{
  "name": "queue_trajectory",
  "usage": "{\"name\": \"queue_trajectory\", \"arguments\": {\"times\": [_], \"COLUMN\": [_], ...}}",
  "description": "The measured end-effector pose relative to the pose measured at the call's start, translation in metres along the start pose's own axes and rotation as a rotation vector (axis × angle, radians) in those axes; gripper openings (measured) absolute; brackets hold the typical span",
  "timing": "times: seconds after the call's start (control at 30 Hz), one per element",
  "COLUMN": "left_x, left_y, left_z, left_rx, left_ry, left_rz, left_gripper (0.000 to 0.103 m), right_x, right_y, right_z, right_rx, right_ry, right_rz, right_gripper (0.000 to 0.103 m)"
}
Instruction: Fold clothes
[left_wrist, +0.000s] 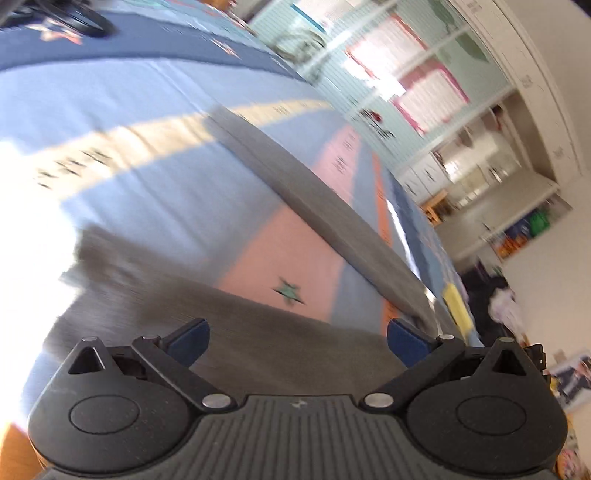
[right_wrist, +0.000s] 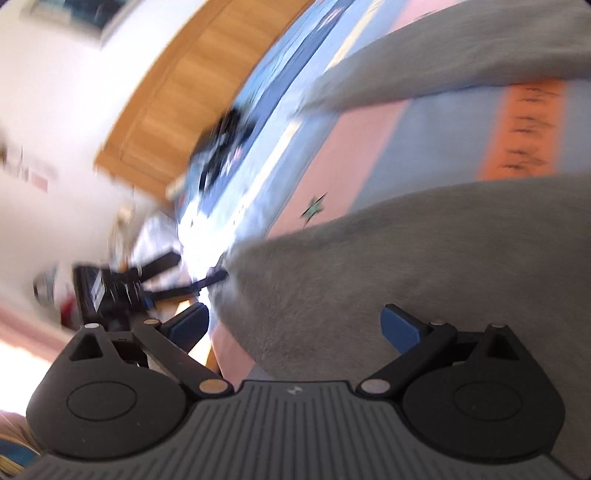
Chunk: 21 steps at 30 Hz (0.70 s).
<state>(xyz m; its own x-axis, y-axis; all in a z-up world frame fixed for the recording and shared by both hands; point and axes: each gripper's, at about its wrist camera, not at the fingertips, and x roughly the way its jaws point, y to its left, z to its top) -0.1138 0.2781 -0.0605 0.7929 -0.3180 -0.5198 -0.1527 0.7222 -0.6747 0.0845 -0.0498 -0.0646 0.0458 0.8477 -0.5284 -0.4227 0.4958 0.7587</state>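
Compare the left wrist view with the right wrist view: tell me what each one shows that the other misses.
Only the left wrist view shows the pale green wall with pink-framed sheets and the white cabinets.

Only the right wrist view shows the wooden headboard, the left gripper seen from the side at the garment's edge, and the orange stripe with dark lettering.

Both show the grey garment spread on the striped bedspread, the green star, and open blue-padded jaws. The right gripper hovers over grey cloth.
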Motion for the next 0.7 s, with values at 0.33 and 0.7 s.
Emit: {"name": "queue_trajectory", "arguments": {"times": [0.33, 0.7], "left_x": [-0.027, 0.032], "left_y": [0.012, 0.040], "left_z": [0.012, 0.032], "left_rx": [-0.038, -0.051], "left_ry": [-0.029, -0.022], "left_rz": [-0.018, 0.030], "left_gripper": [0.102, 0.102], "right_x": [0.020, 0.048], "right_y": [-0.024, -0.010], "right_z": [0.019, 0.003], "right_rx": [0.081, 0.014], "right_ry": [-0.152, -0.049], "right_rz": [-0.042, 0.036], "right_gripper": [0.096, 0.080]}}
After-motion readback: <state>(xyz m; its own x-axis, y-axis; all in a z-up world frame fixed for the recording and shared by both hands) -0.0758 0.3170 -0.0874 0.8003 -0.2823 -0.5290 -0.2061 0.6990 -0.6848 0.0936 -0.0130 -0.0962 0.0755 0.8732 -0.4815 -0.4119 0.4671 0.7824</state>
